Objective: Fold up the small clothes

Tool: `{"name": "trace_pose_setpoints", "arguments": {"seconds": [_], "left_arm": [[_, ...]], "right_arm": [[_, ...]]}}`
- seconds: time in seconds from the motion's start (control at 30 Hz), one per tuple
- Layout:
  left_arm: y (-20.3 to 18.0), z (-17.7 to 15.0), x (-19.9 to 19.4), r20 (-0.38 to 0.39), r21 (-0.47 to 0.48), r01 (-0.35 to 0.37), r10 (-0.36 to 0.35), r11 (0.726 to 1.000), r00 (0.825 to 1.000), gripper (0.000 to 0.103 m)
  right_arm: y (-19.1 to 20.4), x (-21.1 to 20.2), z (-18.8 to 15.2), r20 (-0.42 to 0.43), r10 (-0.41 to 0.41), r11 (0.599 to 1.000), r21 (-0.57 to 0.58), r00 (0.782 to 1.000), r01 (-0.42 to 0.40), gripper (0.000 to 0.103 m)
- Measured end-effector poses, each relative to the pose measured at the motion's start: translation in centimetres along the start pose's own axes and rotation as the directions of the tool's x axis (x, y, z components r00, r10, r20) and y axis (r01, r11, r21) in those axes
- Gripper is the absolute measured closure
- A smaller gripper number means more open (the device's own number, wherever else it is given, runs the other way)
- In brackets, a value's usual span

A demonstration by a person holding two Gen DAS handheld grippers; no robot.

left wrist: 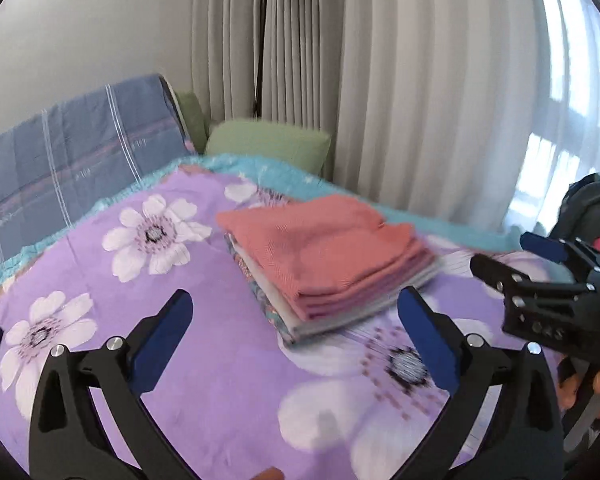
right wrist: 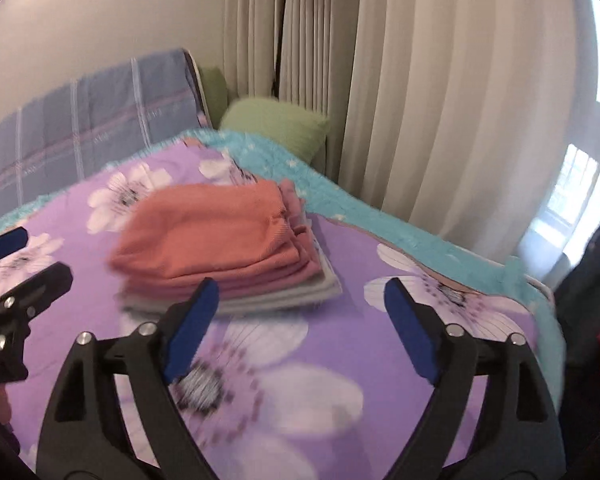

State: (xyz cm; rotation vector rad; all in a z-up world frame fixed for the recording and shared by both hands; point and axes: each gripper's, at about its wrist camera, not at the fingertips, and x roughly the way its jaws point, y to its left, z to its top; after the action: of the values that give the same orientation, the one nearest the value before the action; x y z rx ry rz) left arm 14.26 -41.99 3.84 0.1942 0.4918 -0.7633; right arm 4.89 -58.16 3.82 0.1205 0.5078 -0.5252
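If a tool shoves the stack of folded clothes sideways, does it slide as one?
Probably not. The stack of folded pink and grey clothes is loose soft layers with uneven edges, so upper pieces would likely shear off. The purple floral bedspread looks soft and may bunch.

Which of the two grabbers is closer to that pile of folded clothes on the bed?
Roughly equal; neither touches. The left gripper is open just short of the folded stack, its right finger near the corner. The right gripper is open beside it, its left finger by the front edge.
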Motion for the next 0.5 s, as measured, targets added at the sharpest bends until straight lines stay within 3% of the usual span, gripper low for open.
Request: {"name": "trace_pose_setpoints", "arguments": {"seconds": [0.27, 0.5], "left_arm": [[-2.1, -2.6, -9.8, 0.067, 0.033, 0.005, -0.007, 0.999, 0.998, 0.001], [-1.7, -4.7, -13.9, 0.05, -0.015, 0.025, -0.024, 1.0, 0.998, 0.001]], "right_arm": [[1.8, -10.1, -3.6, 0.076, 0.022, 0.996, 0.081, 0.997, -0.028, 0.008], [2.5, -15.5, -5.6, 0.073, -0.06, 0.994, 0.097, 0.996, 0.052, 0.008]]}}
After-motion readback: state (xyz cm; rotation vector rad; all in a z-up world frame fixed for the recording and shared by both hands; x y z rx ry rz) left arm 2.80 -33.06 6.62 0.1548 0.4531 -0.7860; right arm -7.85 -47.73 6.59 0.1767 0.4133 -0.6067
